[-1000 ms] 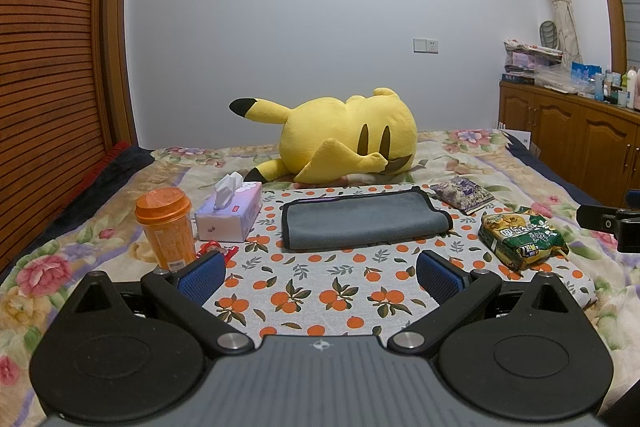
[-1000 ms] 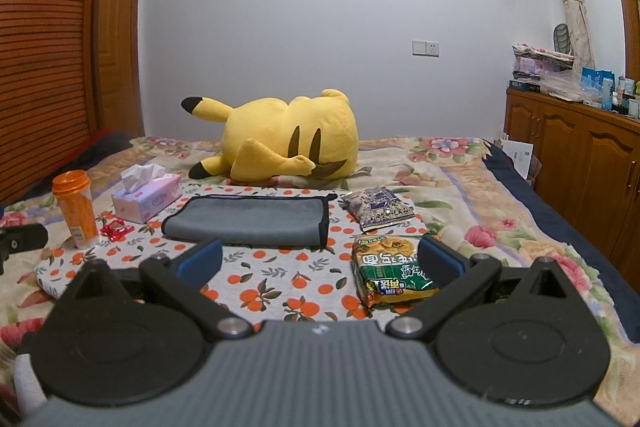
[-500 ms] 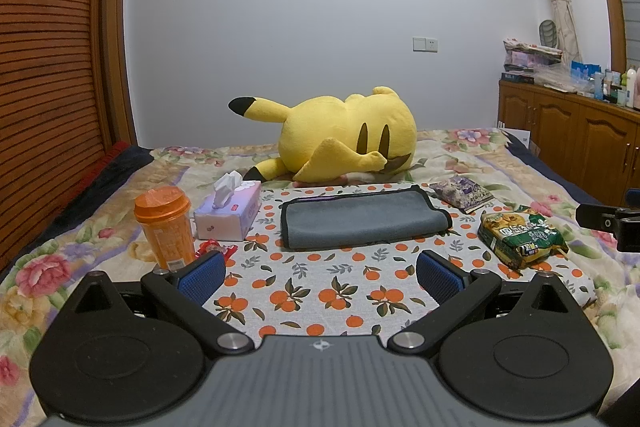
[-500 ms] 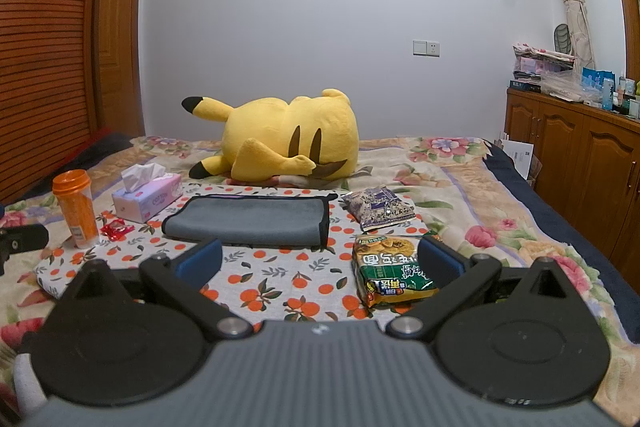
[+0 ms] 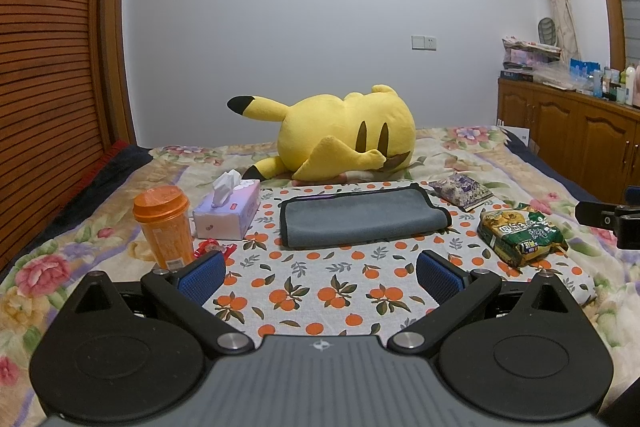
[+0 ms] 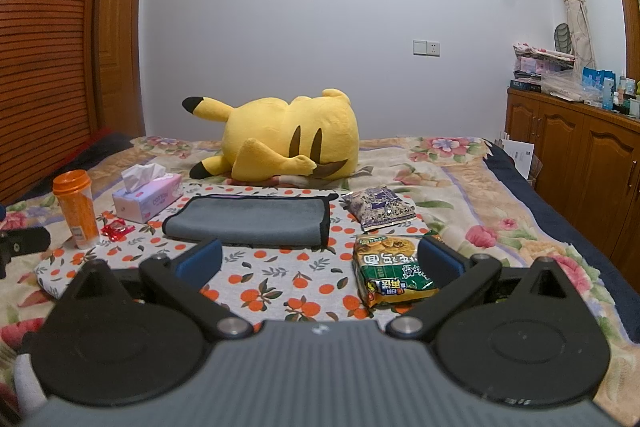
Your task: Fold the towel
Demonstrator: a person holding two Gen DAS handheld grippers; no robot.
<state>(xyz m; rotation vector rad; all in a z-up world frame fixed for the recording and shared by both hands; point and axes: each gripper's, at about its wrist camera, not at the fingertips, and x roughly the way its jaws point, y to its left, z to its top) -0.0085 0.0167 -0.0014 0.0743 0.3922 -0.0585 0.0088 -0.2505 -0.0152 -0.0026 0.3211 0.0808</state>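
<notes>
A grey towel (image 5: 362,217) with a dark border lies folded flat on an orange-print cloth (image 5: 320,291) on the bed. It also shows in the right wrist view (image 6: 250,219). My left gripper (image 5: 320,273) is open and empty, held well short of the towel's near edge. My right gripper (image 6: 318,263) is open and empty, also short of the towel and a little to its right, with its right finger over a green noodle packet (image 6: 390,269).
An orange cup (image 5: 164,225), a tissue box (image 5: 228,213) and a red wrapper (image 5: 212,247) sit left of the towel. A purple snack bag (image 5: 460,189) and the green noodle packet (image 5: 520,235) lie to its right. A yellow plush (image 5: 344,137) lies behind. Wooden cabinets (image 5: 576,143) stand at right.
</notes>
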